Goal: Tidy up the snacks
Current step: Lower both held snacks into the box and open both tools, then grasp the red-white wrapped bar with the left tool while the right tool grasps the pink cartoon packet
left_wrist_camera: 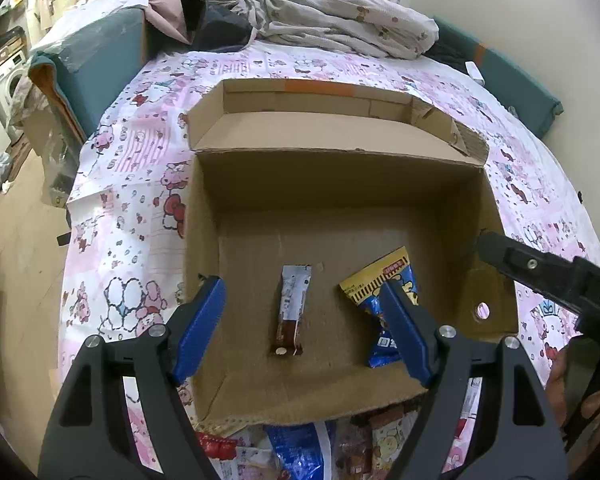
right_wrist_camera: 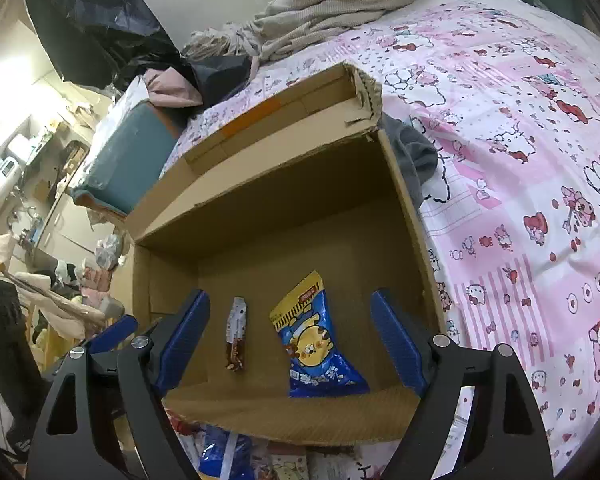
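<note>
An open cardboard box lies on a bed with a pink cartoon sheet; it also shows in the right wrist view. Inside lie a slim white-and-brown snack bar and a blue-and-yellow snack bag. My left gripper is open and empty above the box's near part, straddling the bar. My right gripper is open and empty above the box, its blue fingers either side of both snacks. Its black body shows at the right of the left wrist view.
Several more snack packets lie on the bed in front of the box's near wall. Crumpled bedding and clothes are piled at the far end. A teal headboard and cluttered floor lie to the left.
</note>
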`<state>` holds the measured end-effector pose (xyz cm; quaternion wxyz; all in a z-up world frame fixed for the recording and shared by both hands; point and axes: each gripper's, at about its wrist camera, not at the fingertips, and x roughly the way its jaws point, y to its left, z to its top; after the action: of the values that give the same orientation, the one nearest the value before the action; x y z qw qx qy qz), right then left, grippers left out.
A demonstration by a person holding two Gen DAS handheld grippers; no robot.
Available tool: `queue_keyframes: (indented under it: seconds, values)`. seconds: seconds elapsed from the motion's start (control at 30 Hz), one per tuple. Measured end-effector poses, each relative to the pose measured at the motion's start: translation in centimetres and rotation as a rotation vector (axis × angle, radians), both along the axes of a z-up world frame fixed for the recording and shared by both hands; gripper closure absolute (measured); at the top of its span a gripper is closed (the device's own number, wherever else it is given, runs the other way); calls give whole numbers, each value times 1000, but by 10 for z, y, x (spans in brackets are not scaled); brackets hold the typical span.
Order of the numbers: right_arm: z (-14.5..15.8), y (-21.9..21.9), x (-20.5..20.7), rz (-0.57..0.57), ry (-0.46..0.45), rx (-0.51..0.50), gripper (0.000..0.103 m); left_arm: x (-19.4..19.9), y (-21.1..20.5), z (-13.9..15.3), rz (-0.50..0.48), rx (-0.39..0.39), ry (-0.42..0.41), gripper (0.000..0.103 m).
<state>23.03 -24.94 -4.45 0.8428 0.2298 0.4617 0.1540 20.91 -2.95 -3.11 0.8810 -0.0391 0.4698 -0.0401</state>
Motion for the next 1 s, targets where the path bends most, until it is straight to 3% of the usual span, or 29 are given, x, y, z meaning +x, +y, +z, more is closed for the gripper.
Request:
queue_keyframes:
  seconds: [0.5, 0.67, 1.0]
  values:
    - [13, -15, -53, -34, 8, 50, 18, -50, 34, 12, 75, -19, 2, 25]
    - [16, -18, -75, -45, 4, 49, 18, -71, 41, 19, 94, -55, -16, 1]
    - [10, -13, -106, -20, 30, 45, 18, -101, 50, 16, 117, -61, 26, 1]
